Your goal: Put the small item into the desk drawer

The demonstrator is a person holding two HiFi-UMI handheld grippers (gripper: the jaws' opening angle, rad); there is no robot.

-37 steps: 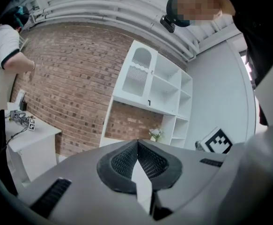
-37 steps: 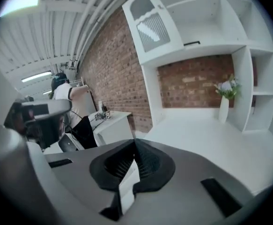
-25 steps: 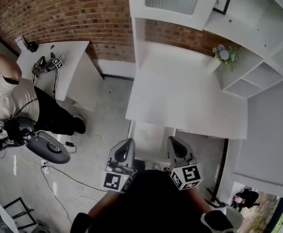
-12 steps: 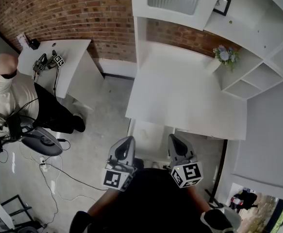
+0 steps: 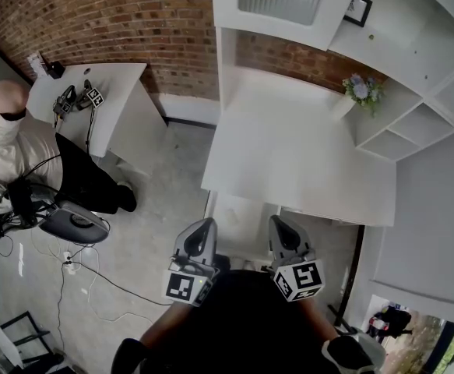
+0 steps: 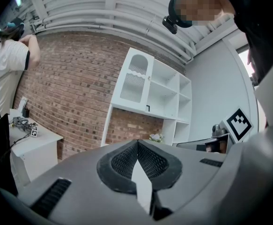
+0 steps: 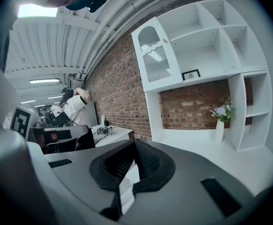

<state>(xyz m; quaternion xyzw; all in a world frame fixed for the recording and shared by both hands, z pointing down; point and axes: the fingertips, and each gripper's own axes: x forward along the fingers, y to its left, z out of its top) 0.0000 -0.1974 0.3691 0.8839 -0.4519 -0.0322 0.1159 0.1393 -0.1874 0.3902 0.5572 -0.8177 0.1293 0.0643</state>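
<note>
I'm holding the left gripper (image 6: pixel 137 144) and right gripper (image 7: pixel 135 142) low by my body, both jaws clenched, empty. I'm not seeing the small item anywhere; the table (image 5: pixel 289 158) is carrying only a vase (image 5: pixel 343 104). Risk: reaching the drawer, apparently (image 5: pixel 238 213), empty-handed, or knocking the table edge.

— Where is the drawer (image 5: pixel 241 218)?
— Under the left end of the white bench (image 5: pixel 289 154), at its near edge. It is white too, and shows past that edge from above.
— Open or closed?
— Can't tell from this angle. Its inside isn't visible, and the small item can't be picked out.
</note>
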